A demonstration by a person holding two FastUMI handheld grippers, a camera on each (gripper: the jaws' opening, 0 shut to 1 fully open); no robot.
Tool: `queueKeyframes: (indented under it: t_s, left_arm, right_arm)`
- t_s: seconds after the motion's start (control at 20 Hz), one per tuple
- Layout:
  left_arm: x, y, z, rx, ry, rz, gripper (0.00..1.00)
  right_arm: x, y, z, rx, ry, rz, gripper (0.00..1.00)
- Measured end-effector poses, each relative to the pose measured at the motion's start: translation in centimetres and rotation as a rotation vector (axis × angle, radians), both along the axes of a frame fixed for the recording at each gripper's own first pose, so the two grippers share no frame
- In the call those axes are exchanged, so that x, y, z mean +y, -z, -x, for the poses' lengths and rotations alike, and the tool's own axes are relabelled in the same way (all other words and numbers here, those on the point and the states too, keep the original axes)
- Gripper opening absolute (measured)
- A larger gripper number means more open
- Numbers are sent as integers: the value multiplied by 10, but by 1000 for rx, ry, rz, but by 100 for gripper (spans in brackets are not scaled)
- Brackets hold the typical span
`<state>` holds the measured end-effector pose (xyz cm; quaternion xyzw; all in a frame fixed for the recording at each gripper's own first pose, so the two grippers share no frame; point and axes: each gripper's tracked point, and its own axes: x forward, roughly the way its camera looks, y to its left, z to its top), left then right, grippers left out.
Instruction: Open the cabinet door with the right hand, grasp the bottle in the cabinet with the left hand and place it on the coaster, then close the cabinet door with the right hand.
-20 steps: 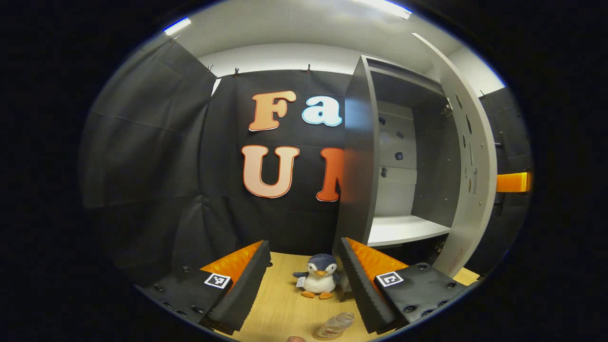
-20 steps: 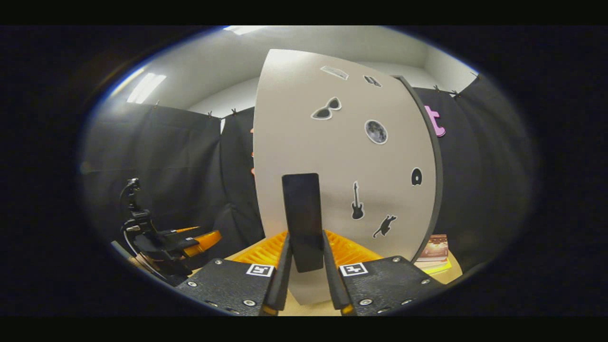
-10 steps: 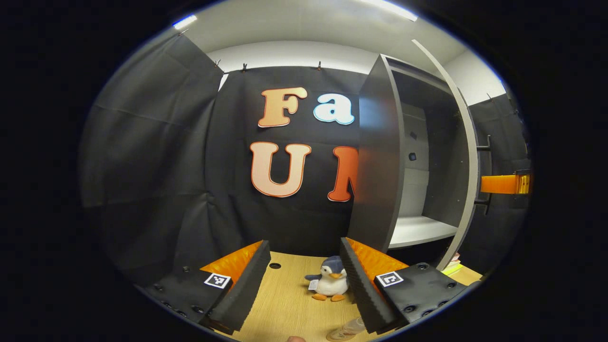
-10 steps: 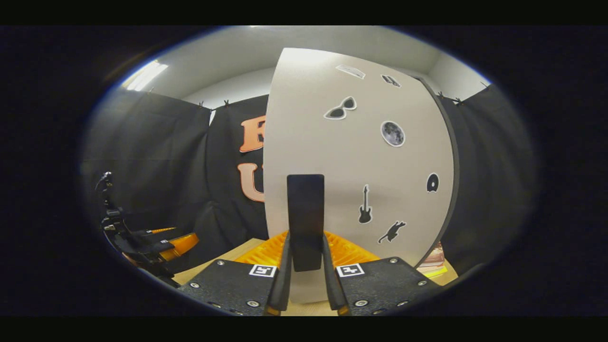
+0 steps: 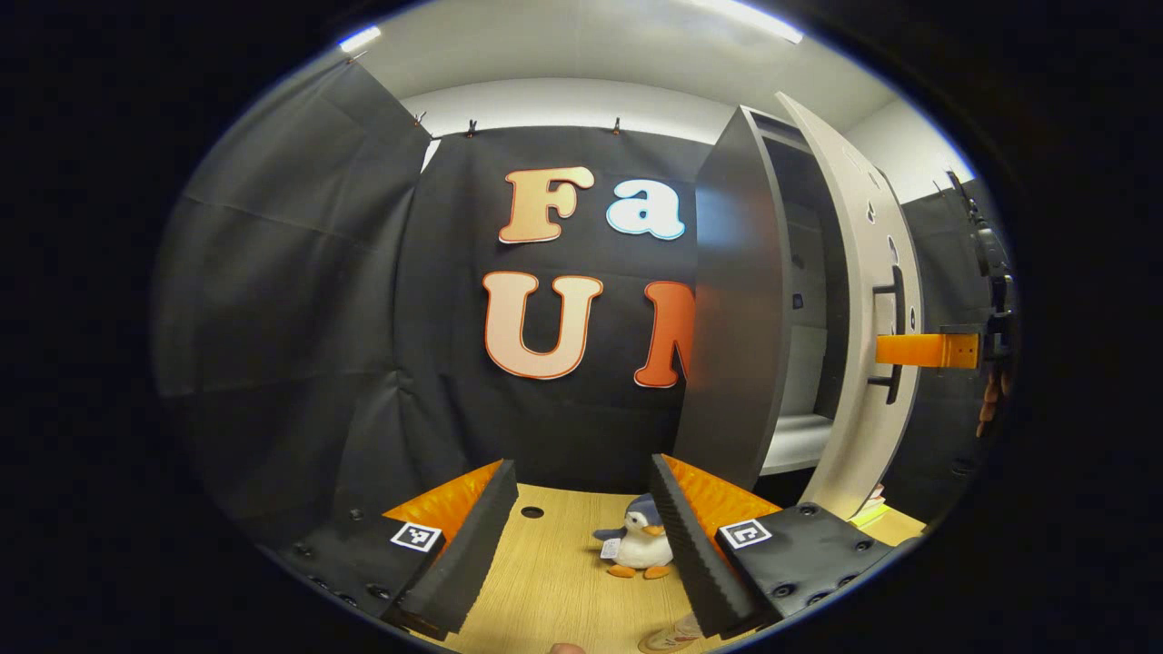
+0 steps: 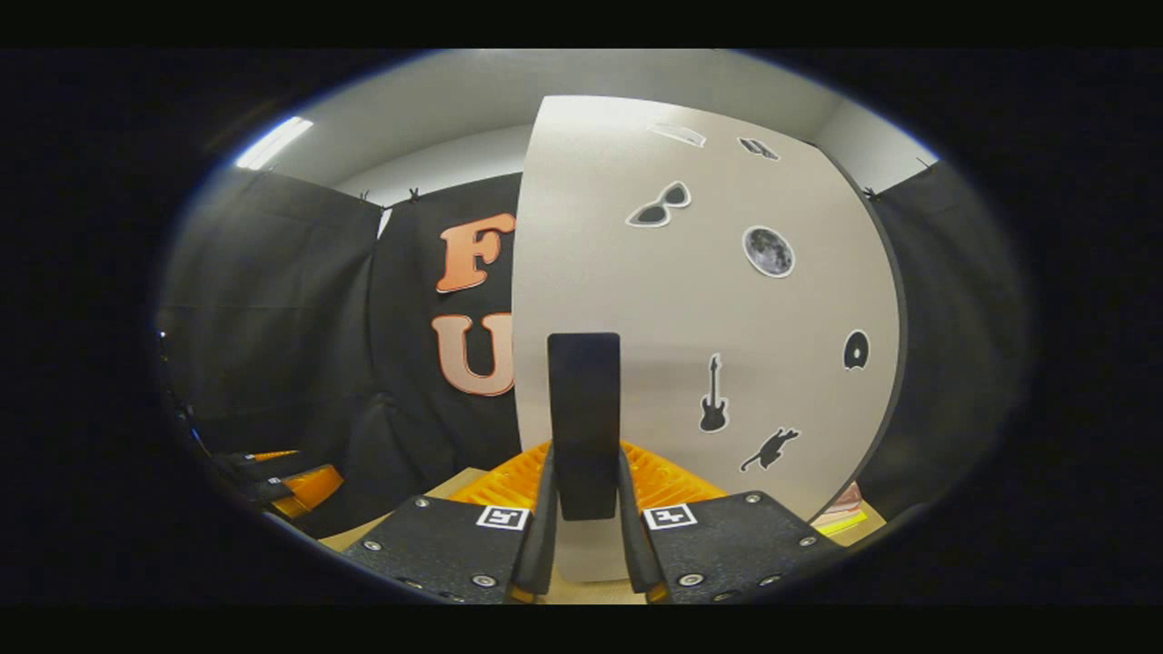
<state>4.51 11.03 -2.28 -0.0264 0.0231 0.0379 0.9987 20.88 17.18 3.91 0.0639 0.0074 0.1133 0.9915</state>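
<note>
Ahead of my right gripper, the flat pale grey cabinet door [image 6: 690,309] has little black stickers on it: sunglasses [image 6: 658,203], a round grey moon [image 6: 769,252], a guitar [image 6: 713,407] and a cat [image 6: 770,450]. Its tall bar handle [image 6: 584,422] is black. Between my left fingers lies the light wooden table [image 5: 554,581] with thin stripes. On it sits a small soft toy penguin [image 5: 641,547], dark blue and white, with orange beak and feet. The cabinet's side wall [image 5: 738,318] is dark grey.

Both views level, facing cabinet door [image 5: 863,300]; right gripper view closest.
</note>
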Motion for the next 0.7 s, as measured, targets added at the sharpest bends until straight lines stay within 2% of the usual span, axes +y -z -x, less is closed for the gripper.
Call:
queueKeyframes:
  t_s: [0.7]
  left_arm:
    - [16, 4, -17, 11, 53, 22, 95]
  right_arm:
    - [6, 2, -29, 26, 49, -36, 32]
